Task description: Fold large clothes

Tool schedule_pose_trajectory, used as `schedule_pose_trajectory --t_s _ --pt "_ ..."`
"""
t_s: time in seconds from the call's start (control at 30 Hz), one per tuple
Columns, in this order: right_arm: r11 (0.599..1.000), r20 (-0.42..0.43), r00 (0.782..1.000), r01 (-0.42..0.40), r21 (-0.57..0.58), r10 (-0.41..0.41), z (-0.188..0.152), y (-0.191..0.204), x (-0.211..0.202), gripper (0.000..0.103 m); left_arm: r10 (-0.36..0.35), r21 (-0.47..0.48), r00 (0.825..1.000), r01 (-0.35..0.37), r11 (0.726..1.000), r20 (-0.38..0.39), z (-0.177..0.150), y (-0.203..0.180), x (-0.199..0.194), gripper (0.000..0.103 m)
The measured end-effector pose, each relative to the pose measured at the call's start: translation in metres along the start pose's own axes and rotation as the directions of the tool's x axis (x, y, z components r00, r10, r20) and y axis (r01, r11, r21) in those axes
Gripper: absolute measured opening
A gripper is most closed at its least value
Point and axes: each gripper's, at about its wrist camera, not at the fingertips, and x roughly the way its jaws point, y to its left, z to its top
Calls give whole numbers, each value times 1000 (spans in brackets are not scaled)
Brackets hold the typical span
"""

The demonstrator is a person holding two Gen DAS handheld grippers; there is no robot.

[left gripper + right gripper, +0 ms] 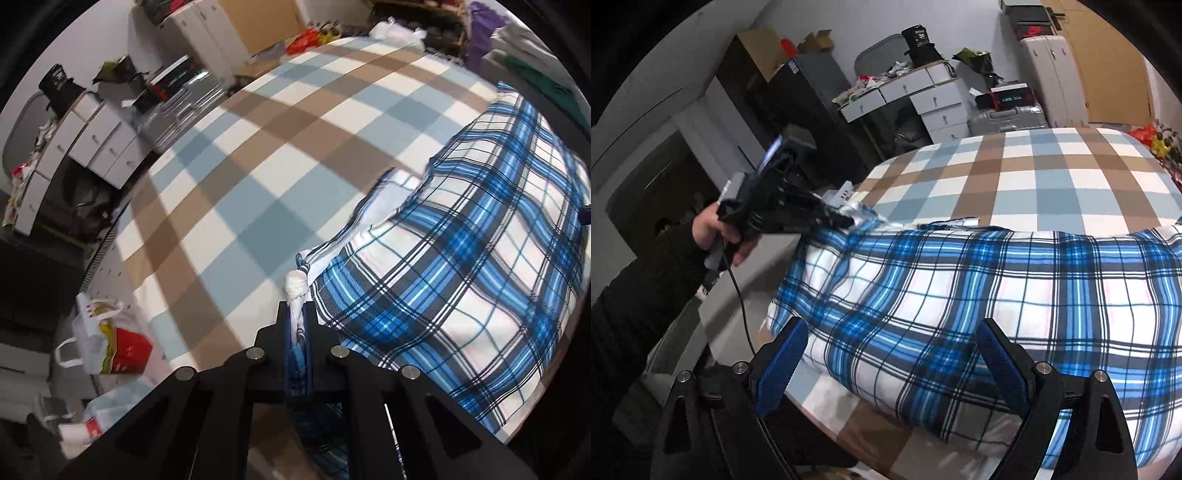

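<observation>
Along the left wrist view, the left gripper (297, 317) was clamped tight on a bunched corner of the blue plaid cloth (461, 266), which spread away to its right over the checked bed cover (258, 155). From the right wrist view, the right gripper (890, 365) stood wide and empty, jaws straddling the cloth's near edge. The cloth's long axis ran left to right, the left gripper (827, 219) pinching its far-left corner; the near-left corner lay closest to the right gripper.
</observation>
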Motion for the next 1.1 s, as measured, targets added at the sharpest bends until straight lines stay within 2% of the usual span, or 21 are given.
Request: schedule_pose_trajectory --t_s 0.03,0.13,0.2,0.33,0.37,0.43,0.47,0.53,0.57,0.6,0.67,0.73,0.8,0.87,0.93,1.0,1.03,1.1 --pt "1000 2 1000 -1 7 1 0 -1 -1 93 37 -4 999 -37 999 17 2 2 0 2" --pt "999 -1 1000 -7 46 7 1 -9 -1 93 83 -77 996 -81 994 32 7 13 19 2" --pt "997 -4 1000 -11 78 11 1 -14 -2 93 72 -126 997 -70 990 7 6 16 38 3" --pt "995 3 1000 0 97 -1 1 -18 -6 93 115 -212 991 -128 969 -72 -2 20 78 12" --pt "995 7 1000 8 95 -9 0 -19 -8 93 104 -246 992 -120 962 -75 -3 24 79 13" --pt "994 9 1000 24 103 -25 0 -21 -10 93 93 -317 993 -109 942 -67 -6 38 70 21" --pt "993 5 1000 27 111 -28 0 -23 -10 93 137 -340 987 -156 927 -81 -7 47 63 25" --pt "992 1 999 40 116 -40 0 -25 -10 93 269 -342 959 -284 896 -93 -9 59 46 51" --pt "992 0 999 51 114 -51 1 -25 -10 93 326 -360 942 -332 872 -78 -13 66 30 55" --pt "992 0 998 58 112 -59 1 -24 -10 93 340 -383 939 -336 860 -59 -16 71 16 58" --pt "991 0 997 77 109 -78 2 -22 -9 93 300 -447 954 -267 854 4 -25 72 -16 63" --pt "991 0 995 98 94 -98 2 -19 -8 93 224 -449 972 -170 877 69 -32 55 -39 77" --pt "992 13 993 117 53 -118 6 -10 -5 93 179 -406 977 -120 906 111 -41 25 -45 88" --pt "986 18 986 165 1 -165 20 1 2 93 138 -355 989 -109 929 59 -45 -3 -24 88" --pt "972 13 973 231 -53 -230 37 14 15 92 109 -331 994 -104 938 -5 -47 -17 5 88" --pt "953 -51 955 287 -94 -292 49 17 43 90 89 -367 992 -116 923 -89 -49 -18 35 90" --pt "933 -119 928 337 -127 -352 53 12 68 80 39 -435 995 -77 897 -95 -53 -11 46 93" --pt "896 -219 870 416 -154 -442 51 -4 103 59 3 -553 997 -48 832 -82 -61 7 51 103"
